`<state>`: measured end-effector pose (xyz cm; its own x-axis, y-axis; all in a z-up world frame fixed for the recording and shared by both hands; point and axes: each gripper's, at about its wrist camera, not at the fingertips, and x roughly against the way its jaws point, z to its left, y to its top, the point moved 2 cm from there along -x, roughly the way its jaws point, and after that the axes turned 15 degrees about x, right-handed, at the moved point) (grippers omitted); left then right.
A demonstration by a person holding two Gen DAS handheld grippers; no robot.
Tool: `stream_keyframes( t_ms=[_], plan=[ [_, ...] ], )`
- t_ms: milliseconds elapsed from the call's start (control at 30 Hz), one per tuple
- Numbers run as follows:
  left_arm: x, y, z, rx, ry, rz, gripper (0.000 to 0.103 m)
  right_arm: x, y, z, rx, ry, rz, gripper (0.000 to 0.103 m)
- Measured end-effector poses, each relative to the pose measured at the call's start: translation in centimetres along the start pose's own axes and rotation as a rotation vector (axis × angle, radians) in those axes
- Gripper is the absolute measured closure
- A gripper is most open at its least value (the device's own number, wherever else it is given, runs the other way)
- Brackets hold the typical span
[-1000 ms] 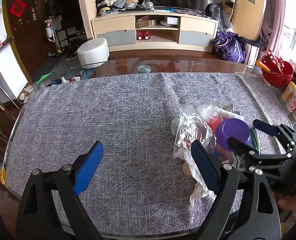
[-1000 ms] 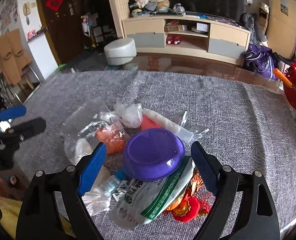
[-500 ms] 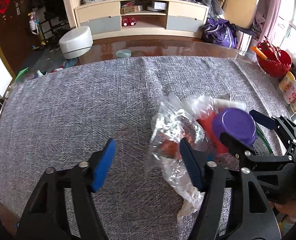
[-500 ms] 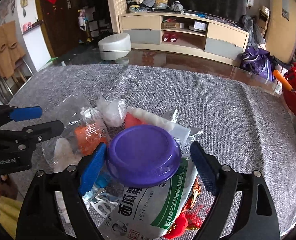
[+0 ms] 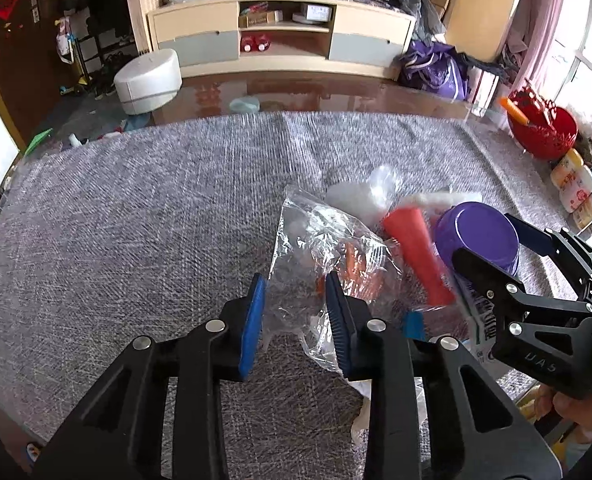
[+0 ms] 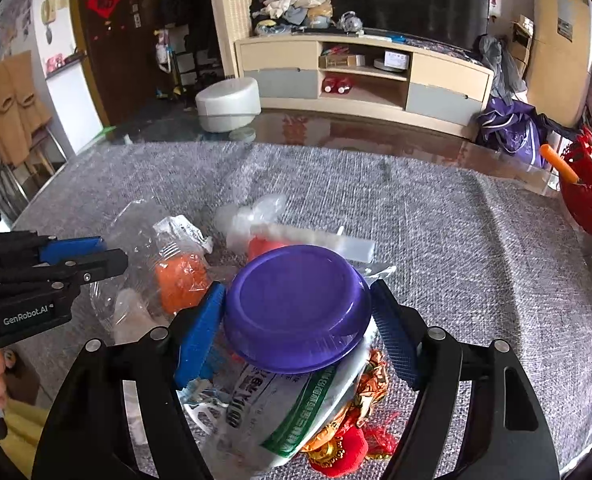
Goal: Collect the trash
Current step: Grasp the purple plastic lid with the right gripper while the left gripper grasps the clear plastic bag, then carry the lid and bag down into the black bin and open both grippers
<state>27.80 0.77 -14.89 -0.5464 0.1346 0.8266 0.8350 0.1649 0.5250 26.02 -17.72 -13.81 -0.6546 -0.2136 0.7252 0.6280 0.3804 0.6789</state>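
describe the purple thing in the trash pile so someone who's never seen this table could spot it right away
On the grey woven tablecloth, find the heap of clear bags and wrappers near the front edge. On top of it, over a white packet with a green stripe, sits the purple bowl, upside down between the right gripper fingers. It is the heap's only round, solid purple thing; its neighbours are crinkly plastic, orange or red.

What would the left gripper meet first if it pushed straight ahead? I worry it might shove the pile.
Probably the clear plastic bag: the left gripper already has its fingers on either side of the bag's near edge. The orange tube lies right of that line.
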Motion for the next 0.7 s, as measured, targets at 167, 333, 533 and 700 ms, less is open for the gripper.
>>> stream_keyframes(
  t_ms=[167,333,533,700],
  plan=[
    [2.4,0.5,-0.1,0.010,-0.012,-0.055,0.076,1.9,1.0,-0.1,-0.004,-0.009,-0.042,0.028],
    [6.0,0.7,-1.0,0.005,-0.026,-0.122,0.076,5.0,1.7,-0.5,-0.015,-0.020,-0.095,0.028],
    [11.1,-0.2,-1.8,-0.007,-0.033,-0.199,0.076,9.9,2.0,-0.1,-0.013,-0.045,-0.164,0.028],
    [15.2,-2.5,-2.0,-0.004,-0.042,-0.245,0.076,13.7,0.9,0.8,-0.007,-0.056,-0.198,0.028]
  ],
)
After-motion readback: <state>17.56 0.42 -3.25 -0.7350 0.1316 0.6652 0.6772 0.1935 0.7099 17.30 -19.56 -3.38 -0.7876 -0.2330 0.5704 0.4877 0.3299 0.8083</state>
